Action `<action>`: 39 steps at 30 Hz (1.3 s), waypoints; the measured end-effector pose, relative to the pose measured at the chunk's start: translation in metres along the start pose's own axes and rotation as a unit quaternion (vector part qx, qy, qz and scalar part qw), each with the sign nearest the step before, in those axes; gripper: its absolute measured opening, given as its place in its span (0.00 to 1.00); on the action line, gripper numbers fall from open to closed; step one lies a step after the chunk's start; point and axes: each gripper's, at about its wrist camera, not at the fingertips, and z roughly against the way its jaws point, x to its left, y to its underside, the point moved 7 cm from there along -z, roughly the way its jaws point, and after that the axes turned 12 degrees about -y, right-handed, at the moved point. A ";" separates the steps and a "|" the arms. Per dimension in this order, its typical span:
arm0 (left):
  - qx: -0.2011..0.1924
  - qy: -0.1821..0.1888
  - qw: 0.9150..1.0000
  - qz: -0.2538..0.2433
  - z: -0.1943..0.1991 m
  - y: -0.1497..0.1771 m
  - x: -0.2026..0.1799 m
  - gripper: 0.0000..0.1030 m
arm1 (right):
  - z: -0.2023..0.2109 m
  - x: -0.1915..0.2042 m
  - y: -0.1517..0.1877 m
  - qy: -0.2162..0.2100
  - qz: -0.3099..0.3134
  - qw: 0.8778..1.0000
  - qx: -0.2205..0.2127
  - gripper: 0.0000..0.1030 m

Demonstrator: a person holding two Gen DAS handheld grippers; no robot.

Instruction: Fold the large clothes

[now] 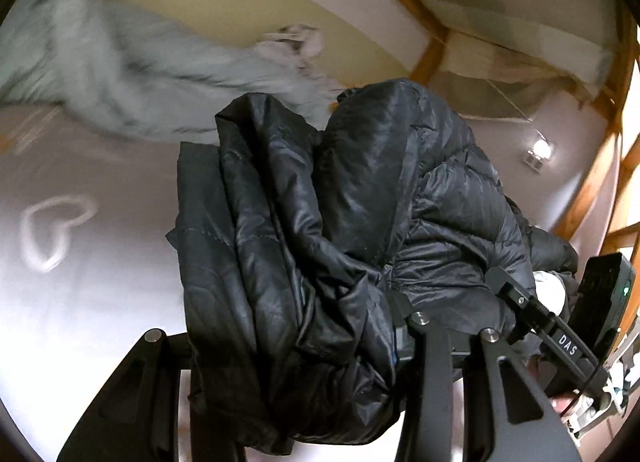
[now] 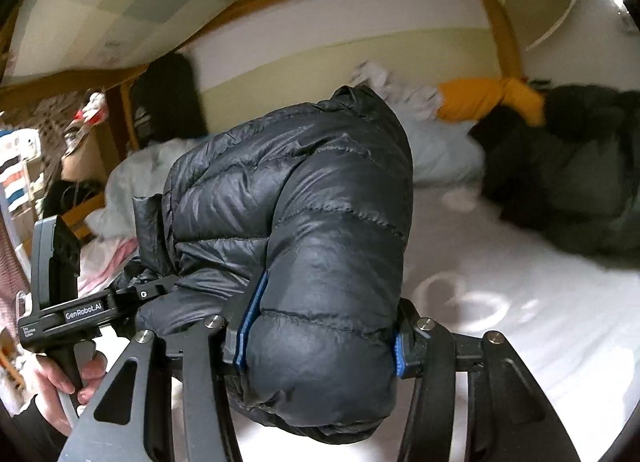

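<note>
Bed: we see a white sheet (image 2: pixel 540 322) with pale heart outlines spread under everything; a wooden frame (image 2: pixel 496 21) runs along the wall behind it.
Black puffer jacket: we see the black puffer jacket (image 2: pixel 304 221) bunched into a thick roll and lifted clear of the sheet, hanging between our two tools. In the left wrist view the same jacket (image 1: pixel 320 242) shows its smooth lining in loose vertical folds, with the quilted side to the right.
Other clothes: we see a dark green coat (image 2: pixel 580 181) heaped at the far right of the bed, a yellow garment (image 2: pixel 492 97) beside it, and a pale blue garment (image 1: pixel 120 73) lying along the wall, all well apart from the jacket.
Right gripper: our right gripper (image 2: pixel 320 342) has its fingers (image 2: pixel 250 322) clamped on a fat quilted fold; the padding bulges out between and below the blue pads.
Left gripper: our left gripper (image 1: pixel 304 346) is buried in the lining. The bundle drapes over and between its fingers, and one pad (image 1: pixel 400 338) presses into the fabric on the right, so the fingers are gripping the jacket.
Hand: we see a hand (image 2: pixel 68 378) wrapped around the left tool's handle in the right wrist view.
</note>
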 end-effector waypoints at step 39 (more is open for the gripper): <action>-0.183 -0.125 0.961 -0.165 -0.076 -0.017 -0.076 1.00 | 0.008 -0.174 -0.001 0.162 -0.012 0.984 -0.075 1.00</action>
